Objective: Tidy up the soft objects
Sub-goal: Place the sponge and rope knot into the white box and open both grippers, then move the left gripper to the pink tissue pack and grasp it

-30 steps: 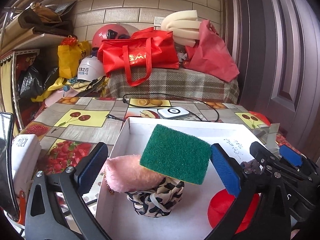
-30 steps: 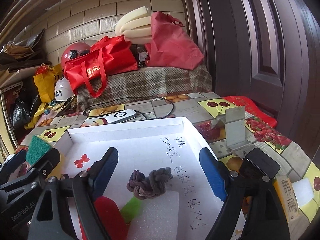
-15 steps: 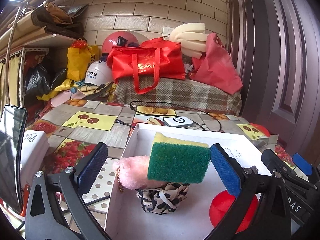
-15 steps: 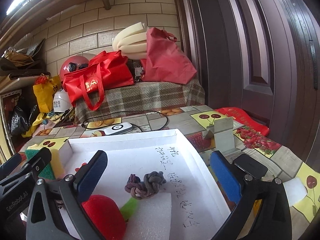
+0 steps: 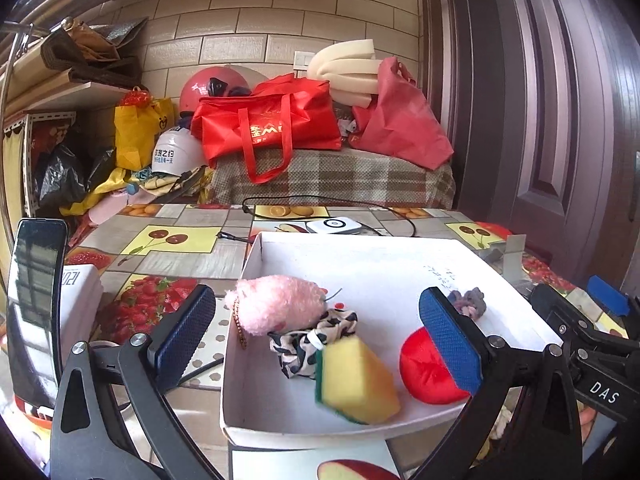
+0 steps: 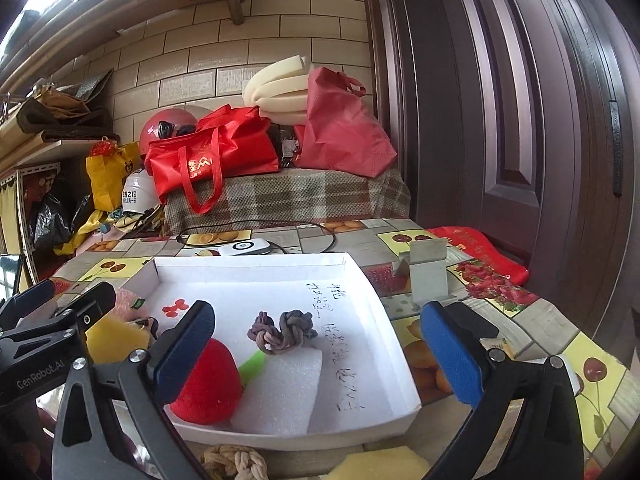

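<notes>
Two soft things wait outside the white box (image 6: 400, 364), just past its near edge: a cream rope knot (image 6: 232, 462) and a yellow sponge piece (image 6: 380, 468). Both lie below the right gripper (image 6: 316, 344), which is nearer and spread wide, empty. A second ago the left gripper (image 5: 316, 340) pinched the green-yellow sponge (image 5: 356, 380); now its jaws are apart and the sponge lies in the box beside the pink plush (image 5: 276, 304).

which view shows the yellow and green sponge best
The left wrist view: the sponge lies whole in the white box, yellow face and green edge visible. The right wrist view shows only a yellow corner behind the left gripper.
</notes>
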`<state>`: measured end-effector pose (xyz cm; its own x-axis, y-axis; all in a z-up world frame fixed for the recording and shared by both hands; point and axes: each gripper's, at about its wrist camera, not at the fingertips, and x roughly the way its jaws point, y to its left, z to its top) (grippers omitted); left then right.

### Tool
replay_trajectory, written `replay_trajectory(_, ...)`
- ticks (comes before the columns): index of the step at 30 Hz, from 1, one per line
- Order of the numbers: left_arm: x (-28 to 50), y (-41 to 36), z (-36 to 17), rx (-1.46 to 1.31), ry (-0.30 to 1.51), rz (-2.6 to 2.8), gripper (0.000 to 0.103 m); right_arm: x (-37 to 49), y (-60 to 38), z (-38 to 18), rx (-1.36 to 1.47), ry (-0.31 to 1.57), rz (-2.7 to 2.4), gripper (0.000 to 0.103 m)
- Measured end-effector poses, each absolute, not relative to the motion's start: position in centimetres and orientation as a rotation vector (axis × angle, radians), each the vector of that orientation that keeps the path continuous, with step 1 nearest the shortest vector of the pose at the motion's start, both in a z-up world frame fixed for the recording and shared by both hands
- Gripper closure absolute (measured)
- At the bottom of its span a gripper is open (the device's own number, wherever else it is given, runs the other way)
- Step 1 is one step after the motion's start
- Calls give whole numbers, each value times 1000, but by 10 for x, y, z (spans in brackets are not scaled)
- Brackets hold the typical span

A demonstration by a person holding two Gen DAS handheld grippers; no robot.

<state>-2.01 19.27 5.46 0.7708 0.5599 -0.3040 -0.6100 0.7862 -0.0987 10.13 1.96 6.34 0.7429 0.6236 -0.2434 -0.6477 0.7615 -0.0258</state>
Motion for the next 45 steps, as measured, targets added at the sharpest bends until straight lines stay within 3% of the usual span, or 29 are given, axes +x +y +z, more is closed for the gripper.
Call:
replay_trajectory(17,-59,186,44,-278,379,432,0,114,-65,59,-82,287,623,0)
replay_trajectory(27,-69,175,27,-335,550,188,0,111,-71,57,-128,299,652,0)
replay_trajectory(35,-64,145,20,-239,683,-4,1,115,-70,57,-116,324,655,0)
replay_trajectory(45,-65,117,17,-99,726,-86,1,118,-64,49,-175,416,713,0)
